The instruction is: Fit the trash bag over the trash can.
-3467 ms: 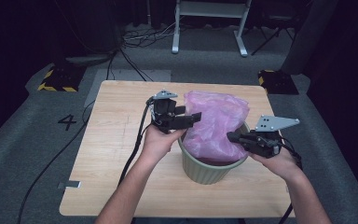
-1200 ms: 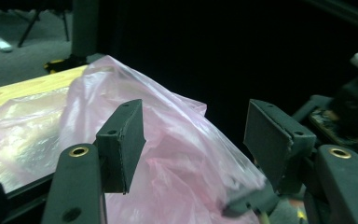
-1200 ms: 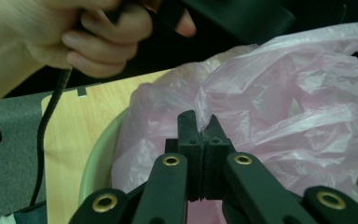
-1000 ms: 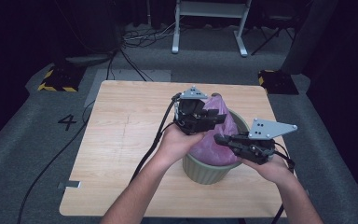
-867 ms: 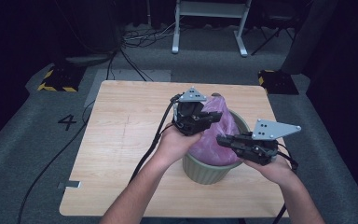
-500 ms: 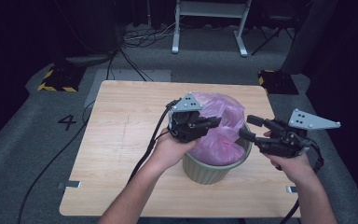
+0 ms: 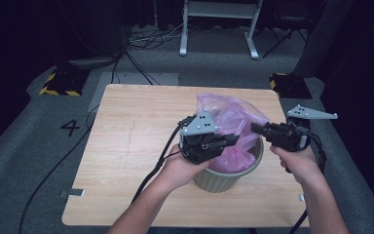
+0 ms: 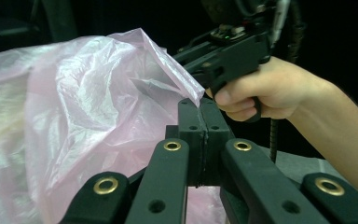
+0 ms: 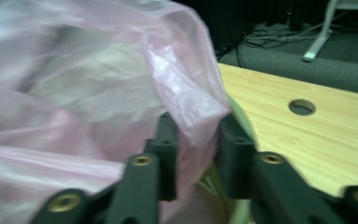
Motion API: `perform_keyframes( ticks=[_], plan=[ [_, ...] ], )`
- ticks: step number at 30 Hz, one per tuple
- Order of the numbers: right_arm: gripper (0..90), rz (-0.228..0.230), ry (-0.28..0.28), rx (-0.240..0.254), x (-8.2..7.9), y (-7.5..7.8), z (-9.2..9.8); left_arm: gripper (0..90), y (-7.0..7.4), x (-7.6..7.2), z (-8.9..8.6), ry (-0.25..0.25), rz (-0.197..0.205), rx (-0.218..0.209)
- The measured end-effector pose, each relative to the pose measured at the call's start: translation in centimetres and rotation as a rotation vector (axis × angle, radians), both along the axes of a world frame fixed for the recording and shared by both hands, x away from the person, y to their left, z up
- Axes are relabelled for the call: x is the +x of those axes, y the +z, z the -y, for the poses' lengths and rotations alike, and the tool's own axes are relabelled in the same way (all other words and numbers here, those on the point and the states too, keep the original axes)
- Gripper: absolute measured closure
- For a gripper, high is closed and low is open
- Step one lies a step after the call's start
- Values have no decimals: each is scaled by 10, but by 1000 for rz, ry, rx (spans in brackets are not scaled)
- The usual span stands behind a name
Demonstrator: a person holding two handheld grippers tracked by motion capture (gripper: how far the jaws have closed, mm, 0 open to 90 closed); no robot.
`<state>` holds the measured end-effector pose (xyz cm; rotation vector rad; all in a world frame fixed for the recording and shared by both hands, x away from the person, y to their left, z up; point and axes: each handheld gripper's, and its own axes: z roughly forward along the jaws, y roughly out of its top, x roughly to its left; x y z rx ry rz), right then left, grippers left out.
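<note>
Dark-floored studio, wooden desk (image 7: 126, 146): pink bin liner (image 7: 229, 122) sat in the green wastebasket (image 7: 224, 178); left gripper (image 7: 226, 140) fingers clenched on its edge, right gripper (image 7: 257, 128) fingers, just closing, straddled the opposite edge ungripped, apparently to spread it over the rim.

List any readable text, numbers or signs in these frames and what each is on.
"4": a dark numeral on the grey floor mat left of the table, seen in the high view.
No wording on the pink bag, the green bin or either gripper can be read.
The yellow and black striped blocks on the floor carry hazard stripes, no words.
</note>
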<state>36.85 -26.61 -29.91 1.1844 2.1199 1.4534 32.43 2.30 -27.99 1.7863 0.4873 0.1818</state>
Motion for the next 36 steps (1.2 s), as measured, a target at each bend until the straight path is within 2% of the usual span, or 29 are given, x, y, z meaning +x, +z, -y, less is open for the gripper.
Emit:
perform_keyframes(
  ticks=[1, 3, 5, 7, 11, 15, 16, 18, 20, 21, 22, 23, 25, 26, 27, 30, 36],
  plan=[
    [797, 13, -13, 2, 1, -2, 4, 897, -1, -1, -4, 23, -3, -10],
    [835, 27, -37, 30, 0, -3, 13, 897, -4, 0, -16, 31, -17, -36],
    [854, 63, -96, 23, -3, -4, 25, 897, -9, 3, -28, 45, -48, -45],
    [867, 79, -132, 48, -5, -4, 36, 896, -15, 6, -37, 61, -72, -43],
    [873, 148, -167, 0, -13, 2, 43, 896, -19, 10, -49, 86, -96, -56],
    [851, 157, -221, 34, -12, 6, 60, 897, -20, 14, -65, 140, -105, -55],
    [850, 154, -231, 37, -12, 6, 63, 897, -21, 15, -70, 161, -109, -68],
    [835, 152, -249, 46, -11, 4, 68, 896, -21, 19, -79, 172, -123, -80],
    [824, 156, -237, 70, -11, 2, 70, 894, -23, 21, -81, 151, -136, -69],
    [823, 171, -229, 76, -11, 2, 69, 879, -23, 21, -81, 126, -151, -63],
    [823, 185, -220, 78, -12, 2, 67, 803, -23, 22, -80, 108, -163, -54],
    [822, 193, -208, 83, -12, 2, 65, 725, -23, 21, -79, 91, -167, -66],
    [821, 202, -187, 86, -11, 4, 60, 547, -20, 21, -78, 72, -161, -75],
    [821, 205, -177, 81, -10, 5, 57, 486, -18, 21, -78, 59, -151, -80],
    [820, 206, -167, 78, -10, 6, 54, 479, -16, 21, -79, 53, -142, -83],
    [817, 213, -146, 60, -8, 10, 44, 426, -9, 23, -80, 63, -109, -57],
    [812, 233, -120, 27, -5, 11, 32, 410, 10, 38, -93, 72, -76, -108]
  ],
)
